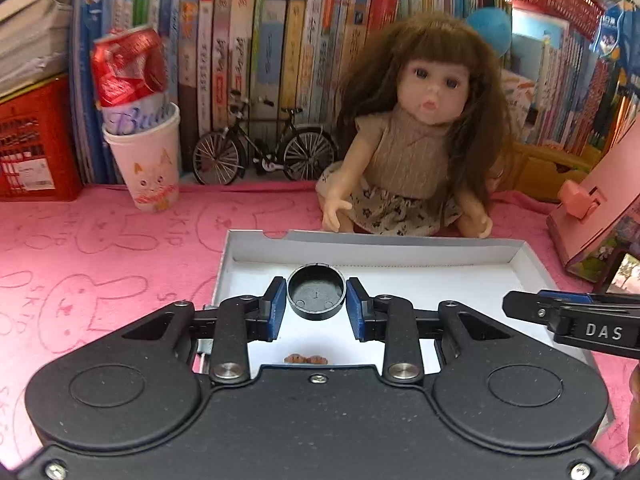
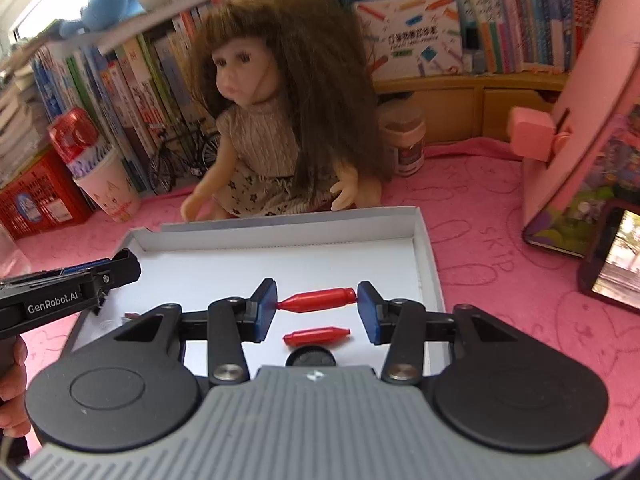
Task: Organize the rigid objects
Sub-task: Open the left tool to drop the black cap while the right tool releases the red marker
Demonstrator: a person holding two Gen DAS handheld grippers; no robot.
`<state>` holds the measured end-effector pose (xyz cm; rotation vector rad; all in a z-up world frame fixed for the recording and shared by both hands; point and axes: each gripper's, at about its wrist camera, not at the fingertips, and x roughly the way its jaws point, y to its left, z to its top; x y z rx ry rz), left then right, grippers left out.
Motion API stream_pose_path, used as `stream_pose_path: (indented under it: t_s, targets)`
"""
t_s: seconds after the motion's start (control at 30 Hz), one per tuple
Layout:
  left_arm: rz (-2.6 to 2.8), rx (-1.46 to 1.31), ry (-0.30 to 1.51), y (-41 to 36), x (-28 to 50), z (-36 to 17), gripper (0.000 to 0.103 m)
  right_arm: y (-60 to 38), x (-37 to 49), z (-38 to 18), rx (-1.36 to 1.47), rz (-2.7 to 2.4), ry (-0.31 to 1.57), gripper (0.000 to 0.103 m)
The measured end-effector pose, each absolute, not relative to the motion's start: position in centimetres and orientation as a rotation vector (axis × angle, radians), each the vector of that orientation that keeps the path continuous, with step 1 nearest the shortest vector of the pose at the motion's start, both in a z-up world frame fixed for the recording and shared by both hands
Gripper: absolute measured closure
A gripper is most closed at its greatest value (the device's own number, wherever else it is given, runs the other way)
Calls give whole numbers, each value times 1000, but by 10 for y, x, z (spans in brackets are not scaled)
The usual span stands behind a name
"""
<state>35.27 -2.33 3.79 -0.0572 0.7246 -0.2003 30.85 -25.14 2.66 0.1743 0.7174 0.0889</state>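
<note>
Two light, stiff plastic pieces sit pinched: left jaws across the black cap (image 1: 316,295), right jaws endwise on a slippery red peg (image 2: 317,300).

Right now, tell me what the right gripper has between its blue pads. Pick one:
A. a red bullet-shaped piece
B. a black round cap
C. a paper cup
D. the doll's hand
A: in the right wrist view the right gripper is shut on a red bullet-shaped piece, end to end between its pads, above the white box; the black cap is in the left gripper.
</note>
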Motion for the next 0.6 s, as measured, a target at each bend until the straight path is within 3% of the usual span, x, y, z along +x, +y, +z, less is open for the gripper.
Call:
stream_pose_path:
  t_s: [0.6]
  targets:
    - [-202, 29, 735, -44, 365, 15, 73, -236, 326, 5, 118, 108, 762, 52]
